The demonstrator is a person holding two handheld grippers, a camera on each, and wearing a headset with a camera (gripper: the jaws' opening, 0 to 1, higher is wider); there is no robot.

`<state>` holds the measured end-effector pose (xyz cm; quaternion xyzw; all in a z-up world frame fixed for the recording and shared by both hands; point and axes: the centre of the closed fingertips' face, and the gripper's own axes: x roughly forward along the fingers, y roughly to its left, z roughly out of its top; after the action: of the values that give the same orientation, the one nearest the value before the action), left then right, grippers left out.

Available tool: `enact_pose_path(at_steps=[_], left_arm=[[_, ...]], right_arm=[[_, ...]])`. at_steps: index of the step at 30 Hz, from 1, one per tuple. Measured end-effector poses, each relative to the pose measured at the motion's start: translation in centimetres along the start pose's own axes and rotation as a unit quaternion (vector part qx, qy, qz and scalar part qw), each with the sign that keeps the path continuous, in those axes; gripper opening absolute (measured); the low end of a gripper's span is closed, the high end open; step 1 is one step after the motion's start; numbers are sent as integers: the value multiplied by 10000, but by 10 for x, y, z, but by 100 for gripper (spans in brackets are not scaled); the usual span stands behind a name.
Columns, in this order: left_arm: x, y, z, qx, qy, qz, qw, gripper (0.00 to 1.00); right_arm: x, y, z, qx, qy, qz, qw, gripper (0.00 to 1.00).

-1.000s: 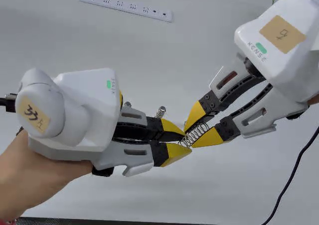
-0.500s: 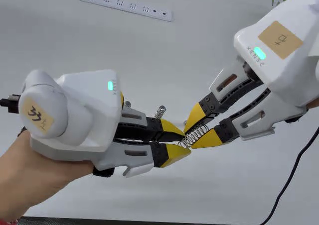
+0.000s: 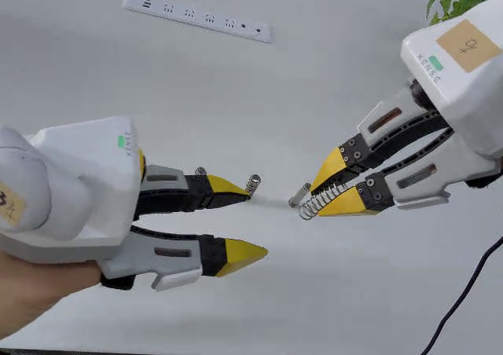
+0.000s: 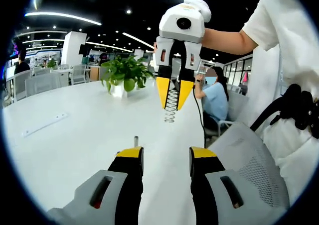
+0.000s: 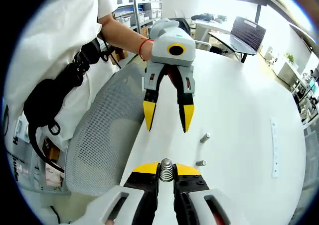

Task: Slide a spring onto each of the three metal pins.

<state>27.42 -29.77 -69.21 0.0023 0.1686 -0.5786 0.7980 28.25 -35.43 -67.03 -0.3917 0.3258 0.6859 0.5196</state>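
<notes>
At frame centre, pins (image 3: 298, 195) stand between the left gripper (image 3: 258, 225) and the spring (image 3: 309, 208) in the right gripper (image 3: 316, 201); the table (image 3: 314, 96) is free above, up to the power strip (image 3: 196, 13).

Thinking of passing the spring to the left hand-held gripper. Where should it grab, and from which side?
Probably take the spring by its free coils, which stick out beyond the right hand-held gripper. Bring the open left hand-held gripper in from that end, jaws across the coil axis.

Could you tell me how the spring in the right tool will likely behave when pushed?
The spring looks thin and open-coiled, so it probably flexes sideways under off-axis pushes. Its end juts past the right tool, so it may wobble.
</notes>
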Motion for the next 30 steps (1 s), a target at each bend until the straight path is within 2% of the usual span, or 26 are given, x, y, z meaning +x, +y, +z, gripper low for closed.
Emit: enact_pose_path(at_steps=[8, 12, 17, 21, 26, 30], left_arm=[[-23, 19, -13, -87, 28, 322, 9994, 44], [-34, 31, -18, -119, -4, 536, 9985, 52], [-45, 41, -28, -167, 47, 646, 9978, 63], [-49, 47, -34, -187, 92, 684, 9974, 70], [-51, 54, -35, -188, -5, 765, 9969, 80], [-50, 57, -40, -211, 57, 771, 9968, 84]], right_arm=[[-3, -20, -23, 375, 201, -316, 9986, 6], [-2, -32, -38, 567, 334, -447, 9968, 6], [4, -43, -56, 765, 485, -579, 9942, 6], [10, -50, -67, 871, 595, -630, 9924, 6], [21, -59, -78, 963, 695, -677, 9906, 6], [31, -62, -86, 916, 858, -685, 9897, 6]])
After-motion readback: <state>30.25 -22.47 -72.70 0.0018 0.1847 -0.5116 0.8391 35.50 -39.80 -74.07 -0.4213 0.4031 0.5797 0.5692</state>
